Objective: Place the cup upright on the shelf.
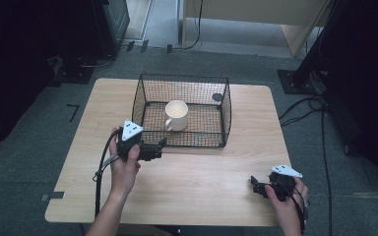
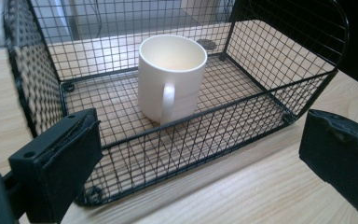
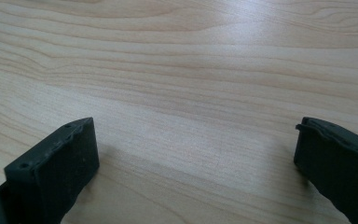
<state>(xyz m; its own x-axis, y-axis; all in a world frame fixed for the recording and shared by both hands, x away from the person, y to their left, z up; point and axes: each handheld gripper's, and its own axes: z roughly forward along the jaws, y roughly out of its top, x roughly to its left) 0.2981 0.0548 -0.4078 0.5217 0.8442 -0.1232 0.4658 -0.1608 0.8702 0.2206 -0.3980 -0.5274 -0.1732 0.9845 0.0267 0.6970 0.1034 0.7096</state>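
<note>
- Table (image 1: 202, 182): light wood, standing on grey carpet.
- Basket (image 1: 225, 105): black wire, open top, at 12 o'clock of the table's centre, near the far edge.
- Mug (image 1: 176, 115): cream, upright, empty, inside the basket on its wire floor, left of the basket's middle. Handle points to 6 o'clock, toward the person.
- Left gripper (image 1: 158, 149): held in the left hand (image 1: 124, 169), at 7 o'clock of the basket, just beside its near-left corner, jaws aimed at it.
- Left gripper view: jaws wide apart, nothing between them; mug (image 2: 170, 77) seen through the basket's (image 2: 42, 88) near wall, handle facing the camera.
- Right gripper (image 1: 256, 186): held in the right hand (image 1: 288, 204), at 4 o'clock of the table's centre, near the right front corner, well apart from the basket.
- Right gripper view: jaws wide apart over bare table (image 3: 191, 79), gripping nothing.
</note>
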